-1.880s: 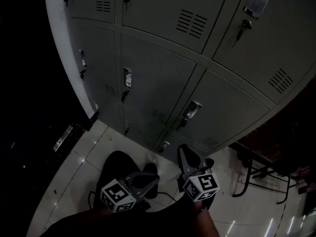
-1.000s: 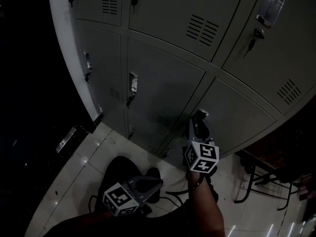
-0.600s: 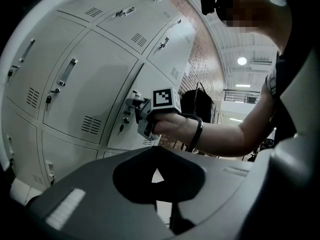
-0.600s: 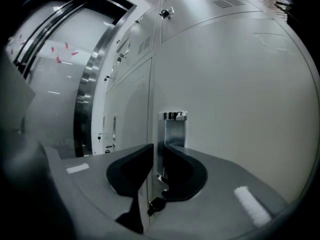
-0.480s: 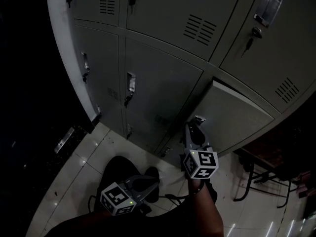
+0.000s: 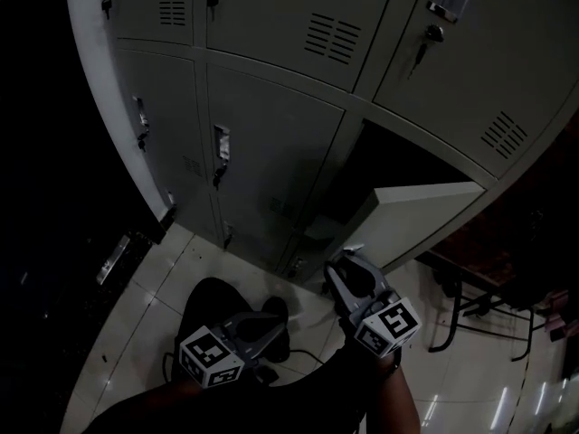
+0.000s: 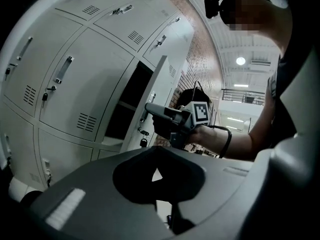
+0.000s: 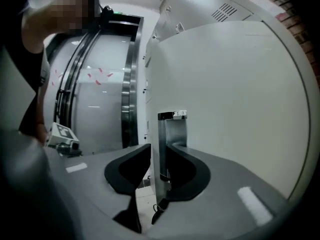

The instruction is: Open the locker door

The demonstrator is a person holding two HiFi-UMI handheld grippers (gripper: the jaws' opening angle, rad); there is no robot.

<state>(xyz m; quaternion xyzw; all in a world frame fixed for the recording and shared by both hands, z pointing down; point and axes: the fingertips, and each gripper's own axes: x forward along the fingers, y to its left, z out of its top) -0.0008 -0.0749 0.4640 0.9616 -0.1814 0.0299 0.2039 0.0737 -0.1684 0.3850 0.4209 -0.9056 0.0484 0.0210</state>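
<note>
Showing black-and-white square markers on the cubes of the right gripper and left gripper; any lettering on the locker bank is too dim to read. Reaching forward and low with the right forearm toward the locker door, which is standing swung outward off its dark compartment, jaws opening with the door's metal handle upright between them and one pad just off it. Hanging the left gripper lower and nearer the body over the tiled floor, jaws pointing rightward, closed together and empty.
</note>
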